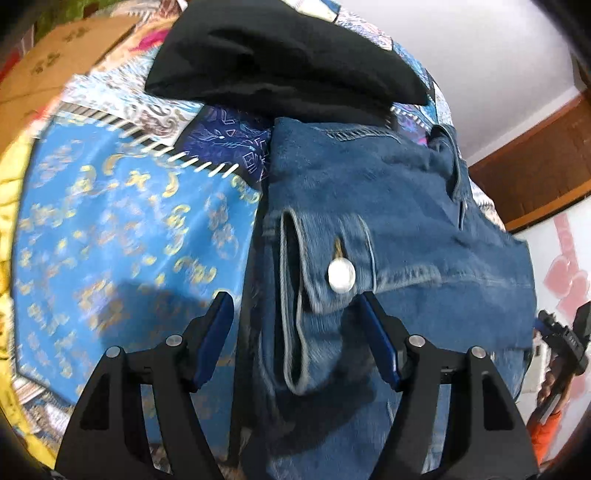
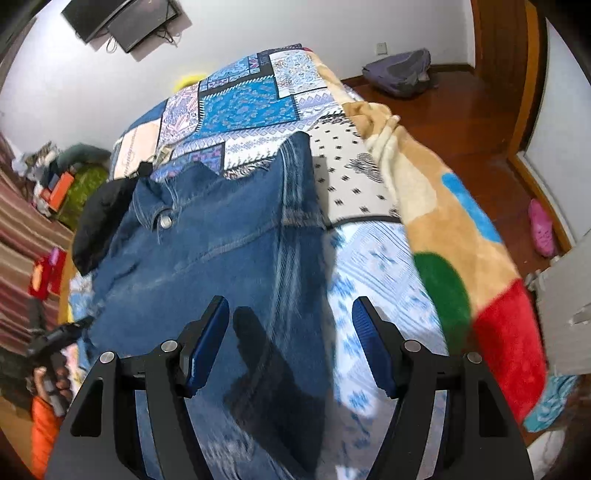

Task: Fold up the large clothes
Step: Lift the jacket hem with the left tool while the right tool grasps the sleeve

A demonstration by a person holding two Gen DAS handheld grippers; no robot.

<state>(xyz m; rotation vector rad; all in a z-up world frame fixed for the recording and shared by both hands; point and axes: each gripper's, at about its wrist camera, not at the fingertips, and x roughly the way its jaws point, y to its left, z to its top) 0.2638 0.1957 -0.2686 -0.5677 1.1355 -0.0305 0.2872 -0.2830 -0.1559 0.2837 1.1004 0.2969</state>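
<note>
Here, on the bed (image 2: 258,88): one blue denim jacket (image 2: 221,236), folded, metal button showing; one black garment (image 1: 280,59) just beyond. Left tongs (image 1: 295,325), right tongs (image 2: 290,325): both spread wide, gripping nothing.

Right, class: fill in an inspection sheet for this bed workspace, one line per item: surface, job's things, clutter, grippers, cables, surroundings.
Surface: patchwork bedspread, mostly blue.
Job's things: denim garment lying on the bed, white button showing.
Clutter: black garment beyond the denim; plush blanket along one side of the bed.
Grippers: left gripper and right gripper both open, fingers holding nothing.
Cables: dangling under the wall screen.
Surroundings: wooden floor, grey bag, pink slipper.
</note>
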